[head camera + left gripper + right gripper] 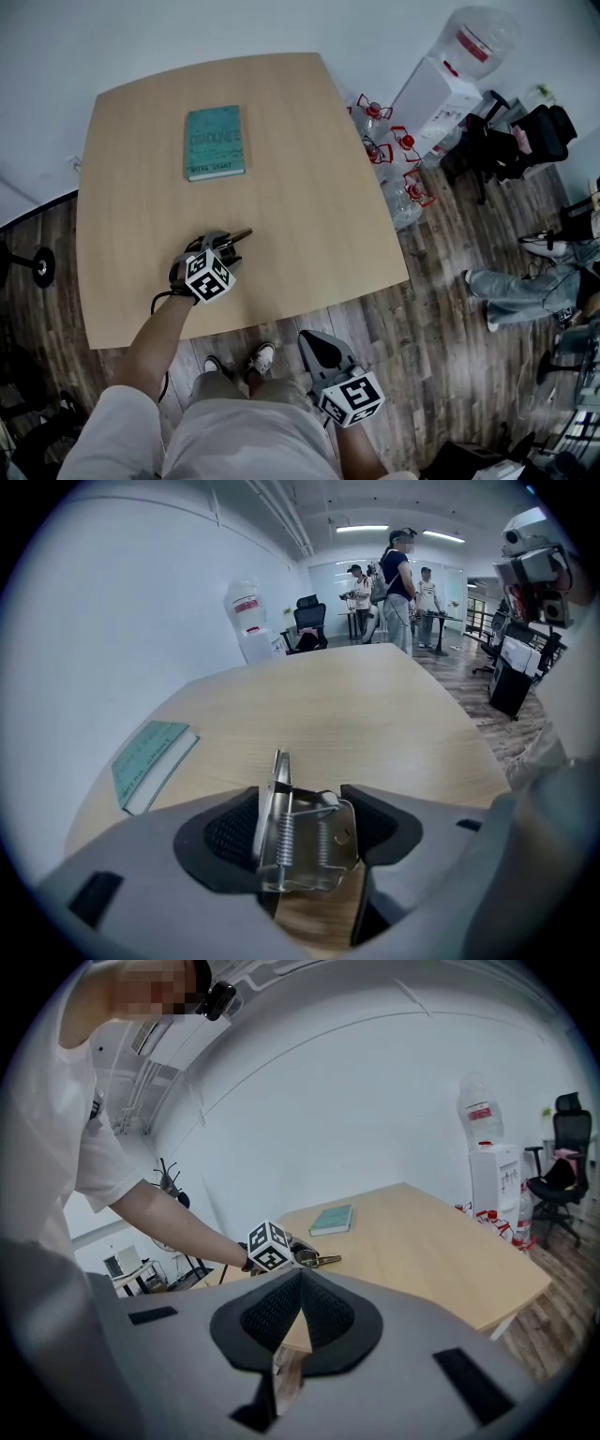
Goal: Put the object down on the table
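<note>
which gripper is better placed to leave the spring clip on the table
Left. The spring clip sits between the left gripper's parted jaws, low over the table, so it likely only needs to back away. The right gripper is shut, empty and off the table's near edge.

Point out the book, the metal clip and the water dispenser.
book (215, 142), head view, middle of its cover.
metal clip (305, 841), left gripper view, its spring plate.
water dispenser (433, 94), head view, white body.
</note>
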Demonstrator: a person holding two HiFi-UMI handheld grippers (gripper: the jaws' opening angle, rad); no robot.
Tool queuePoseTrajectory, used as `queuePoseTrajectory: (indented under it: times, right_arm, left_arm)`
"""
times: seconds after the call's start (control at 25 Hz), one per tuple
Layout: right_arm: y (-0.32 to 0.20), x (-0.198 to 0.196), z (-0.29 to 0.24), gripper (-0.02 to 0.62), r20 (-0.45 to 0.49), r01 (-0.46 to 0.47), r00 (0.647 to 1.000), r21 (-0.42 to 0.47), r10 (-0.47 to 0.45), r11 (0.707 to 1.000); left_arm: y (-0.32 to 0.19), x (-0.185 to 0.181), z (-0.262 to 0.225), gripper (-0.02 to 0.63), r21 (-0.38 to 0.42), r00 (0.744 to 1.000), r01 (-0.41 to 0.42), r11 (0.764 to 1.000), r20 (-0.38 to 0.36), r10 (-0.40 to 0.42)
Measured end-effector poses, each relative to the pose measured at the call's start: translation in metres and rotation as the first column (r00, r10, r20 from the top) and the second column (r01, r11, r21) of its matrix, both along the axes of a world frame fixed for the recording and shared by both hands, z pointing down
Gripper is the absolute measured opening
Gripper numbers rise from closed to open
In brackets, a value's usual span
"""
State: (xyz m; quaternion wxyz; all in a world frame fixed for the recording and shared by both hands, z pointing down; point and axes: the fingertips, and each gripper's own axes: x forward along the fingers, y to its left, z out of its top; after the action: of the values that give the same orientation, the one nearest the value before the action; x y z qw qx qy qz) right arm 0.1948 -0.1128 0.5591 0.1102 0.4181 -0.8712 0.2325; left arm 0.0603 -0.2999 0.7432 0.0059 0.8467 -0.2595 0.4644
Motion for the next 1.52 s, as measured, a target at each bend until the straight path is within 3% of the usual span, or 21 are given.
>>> queuePoseTrajectory:
  times: [0.52, 1.28, 1.52]
  right_arm:
    - [0.003, 0.000, 0.006, -0.003, -0.005, 0.000, 1.000, -0.004, 0.000, 1.000]
    - [0.018, -0.001, 0.004, -0.003, -0.015, 0.018, 1.000, 0.003, -0.018, 1.000]
    - [0.019, 0.000, 0.002, -0.003, -0.013, 0.023, 1.000, 0.007, -0.023, 1.000]
  left_arm:
    - [0.008, -0.001, 0.003, 0.284, -0.030, 0.997, -0.005, 1.000, -0.079, 0.002]
    - [0.019, -0.003, 0.003, 0.285, -0.030, 0.998, 0.006, 1.000, -0.065, -0.008]
    - [0.023, -0.007, 0.000, 0.319, -0.027, 0.998, 0.007, 1.000, -0.056, -0.008]
